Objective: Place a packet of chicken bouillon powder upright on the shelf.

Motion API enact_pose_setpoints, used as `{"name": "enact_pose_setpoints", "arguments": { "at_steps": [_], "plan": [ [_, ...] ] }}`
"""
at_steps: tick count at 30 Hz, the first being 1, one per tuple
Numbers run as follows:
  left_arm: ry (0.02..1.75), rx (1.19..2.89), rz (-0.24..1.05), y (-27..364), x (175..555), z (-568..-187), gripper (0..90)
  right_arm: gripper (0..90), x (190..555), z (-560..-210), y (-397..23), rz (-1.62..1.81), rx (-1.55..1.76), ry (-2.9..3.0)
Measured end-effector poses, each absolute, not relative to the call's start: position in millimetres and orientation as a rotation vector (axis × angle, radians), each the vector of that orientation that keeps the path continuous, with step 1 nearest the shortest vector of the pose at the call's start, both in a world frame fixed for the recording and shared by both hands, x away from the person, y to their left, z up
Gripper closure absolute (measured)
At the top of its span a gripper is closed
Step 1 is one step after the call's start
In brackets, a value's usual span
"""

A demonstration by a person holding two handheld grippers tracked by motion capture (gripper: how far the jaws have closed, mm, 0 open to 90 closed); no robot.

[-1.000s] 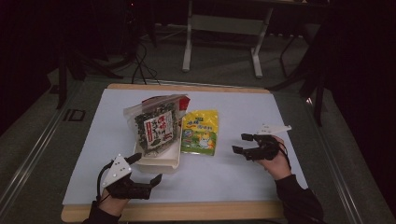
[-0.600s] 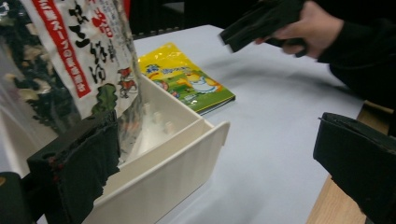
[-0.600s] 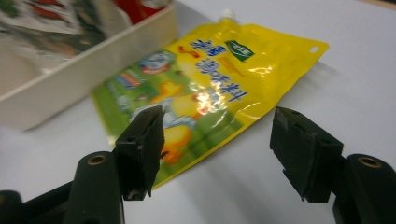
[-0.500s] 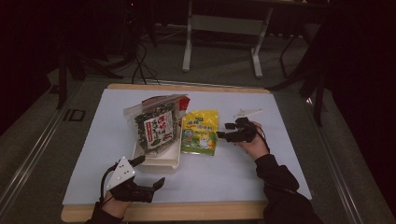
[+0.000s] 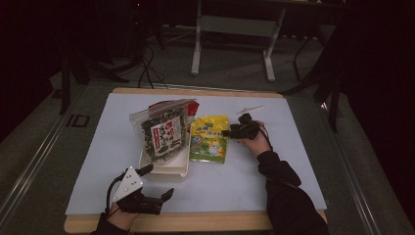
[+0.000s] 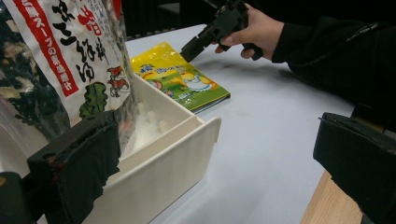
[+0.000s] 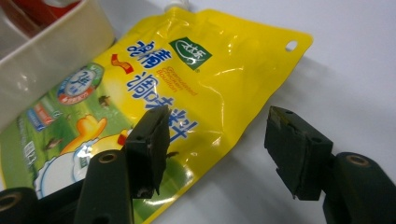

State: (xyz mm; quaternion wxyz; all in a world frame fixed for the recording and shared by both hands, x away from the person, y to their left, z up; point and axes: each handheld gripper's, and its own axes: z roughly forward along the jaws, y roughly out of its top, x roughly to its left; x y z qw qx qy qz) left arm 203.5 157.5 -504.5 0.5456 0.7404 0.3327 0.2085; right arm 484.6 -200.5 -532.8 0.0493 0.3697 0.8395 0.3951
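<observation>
A yellow pouch (image 5: 209,138) with a cartoon print lies flat on the white table cover, just right of a white tray (image 5: 169,171). A clear bag of dark seaweed (image 5: 161,132) leans in that tray. My right gripper (image 5: 228,132) is at the pouch's right edge. In the right gripper view its jaws (image 7: 217,123) are open and have just been closing, one over the yellow pouch (image 7: 187,79), the other over bare table, neither pad pressing. My left gripper (image 5: 157,182) rests open near the front edge. Its jaws (image 6: 217,126) flank the tray's near corner (image 6: 159,158).
A thin white strip (image 5: 250,108) lies behind the right hand. The white cover (image 5: 303,161) ends at a wooden table edge (image 5: 195,223). Dark floor, table legs and cables lie beyond the far edge.
The right hand has moved left and slightly down from the table's right side to the yellow pouch. Its jaws stand narrower. The left gripper has stayed put.
</observation>
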Motion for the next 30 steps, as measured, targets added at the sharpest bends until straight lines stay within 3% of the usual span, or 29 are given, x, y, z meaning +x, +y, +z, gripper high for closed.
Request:
{"name": "enact_pose_setpoints", "arguments": {
  "at_steps": [9, 15, 17, 19, 30],
  "plan": [
    [0.787, 1.76, 0.485, 157, 205, -506, 2.2, 41.1, 496, -540, -191, 1.171, 1.168, 2.615],
    [0.786, 1.764, 0.483, 157, 205, -506, 2.2, 62.4, 493, -535, -186, 1.143, 1.128, 2.636],
    [0.784, 1.765, 0.486, 157, 205, -506, 2.2, 72.8, 493, -533, -187, 1.109, 1.119, 2.634],
    [0.784, 1.762, 0.482, 157, 205, -506, 2.2, 89.0, 493, -531, -187, 1.058, 1.132, 2.614],
    [0.783, 1.757, 0.484, 155, 204, -504, 2.2, 90.0, 479, -517, -192, 1.052, 1.083, 2.572]
  ]
}}
